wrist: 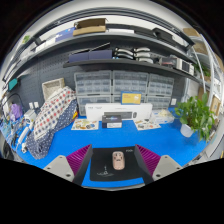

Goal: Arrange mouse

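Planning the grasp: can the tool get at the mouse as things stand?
Probably yes. The mouse lies on its dark mat between the open fingers of the tool, with a gap on each side and nothing blocking.

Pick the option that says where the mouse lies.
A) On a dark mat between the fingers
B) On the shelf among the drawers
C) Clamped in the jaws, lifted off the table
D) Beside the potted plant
A: the mouse rests on the dark mat on the blue table, with the gripper open and gaps to either finger.
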Demonstrator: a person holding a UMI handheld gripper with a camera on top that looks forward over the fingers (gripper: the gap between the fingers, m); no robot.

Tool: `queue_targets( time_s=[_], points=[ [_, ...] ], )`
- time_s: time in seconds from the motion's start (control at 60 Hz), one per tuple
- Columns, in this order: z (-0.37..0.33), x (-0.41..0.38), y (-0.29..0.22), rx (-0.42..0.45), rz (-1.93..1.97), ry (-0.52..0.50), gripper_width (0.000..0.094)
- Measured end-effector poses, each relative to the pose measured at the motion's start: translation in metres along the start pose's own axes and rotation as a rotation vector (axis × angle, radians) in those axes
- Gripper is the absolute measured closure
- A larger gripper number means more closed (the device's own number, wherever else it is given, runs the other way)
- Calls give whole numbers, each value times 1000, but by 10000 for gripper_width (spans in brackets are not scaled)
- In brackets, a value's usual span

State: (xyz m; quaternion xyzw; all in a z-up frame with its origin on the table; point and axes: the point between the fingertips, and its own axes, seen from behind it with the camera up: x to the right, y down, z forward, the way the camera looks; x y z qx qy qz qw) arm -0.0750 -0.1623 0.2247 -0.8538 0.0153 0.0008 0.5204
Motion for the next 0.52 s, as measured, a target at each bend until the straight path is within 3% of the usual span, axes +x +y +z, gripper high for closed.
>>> queue_targets(
  time_s=[0.517],
  points=[
    [-65,-19,31,-21,-19,-21,82]
  ],
)
